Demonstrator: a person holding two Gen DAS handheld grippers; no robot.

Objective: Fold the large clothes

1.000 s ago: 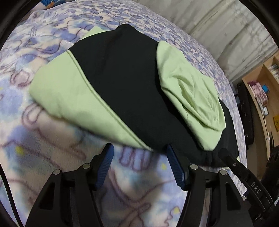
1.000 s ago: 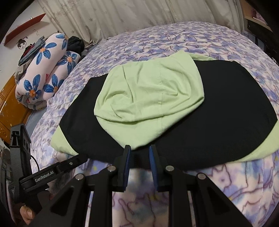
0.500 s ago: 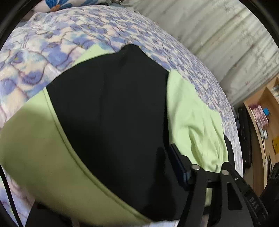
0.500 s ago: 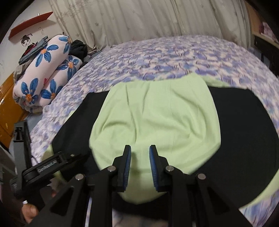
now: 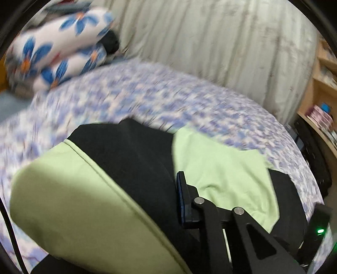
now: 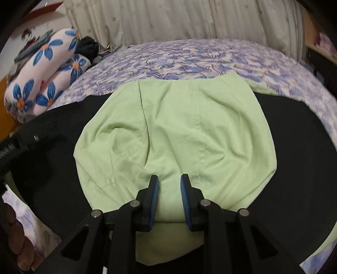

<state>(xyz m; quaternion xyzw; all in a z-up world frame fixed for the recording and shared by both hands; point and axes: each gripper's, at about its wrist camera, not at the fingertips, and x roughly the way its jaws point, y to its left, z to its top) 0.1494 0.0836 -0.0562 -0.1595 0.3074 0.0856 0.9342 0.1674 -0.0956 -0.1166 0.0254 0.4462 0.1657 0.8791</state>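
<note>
Bed (image 6: 189, 57), covered in a blue-and-lilac patterned sheet, fills both views; curtain (image 6: 168, 19) behind it, flower-print rolled bedding (image 6: 46, 69) stacked at the far left corner, wooden shelves (image 5: 322, 84) at the right edge of the left wrist view.

Garment (image 6: 294, 147), black with pale green panels, lies spread on the near part of the bed. Its long axis runs side to side across the right wrist view. A green hood-like flap (image 6: 174, 134) is laid over the black middle.

Left gripper (image 5: 179, 198): jaws closing, nearly together. Only the right-hand blue pad shows; the other is hidden behind a lifted fold of black and green cloth that crowds the lower left of the view. The cloth sits against the visible pad, so I read it as pinched at the garment's left end. View is motion-blurred.

Right gripper (image 6: 169, 196): narrow gap, pads apart, pointing steeply down over the near edge of the green flap. Cloth shows between the pads, but no pinch is visible.

Judgement: the fold turns on the long axis. The left hand has the left end, nearer than the right, and would carry it across toward the right; the right gripper sits mid-garment, placed to pin the flap.
</note>
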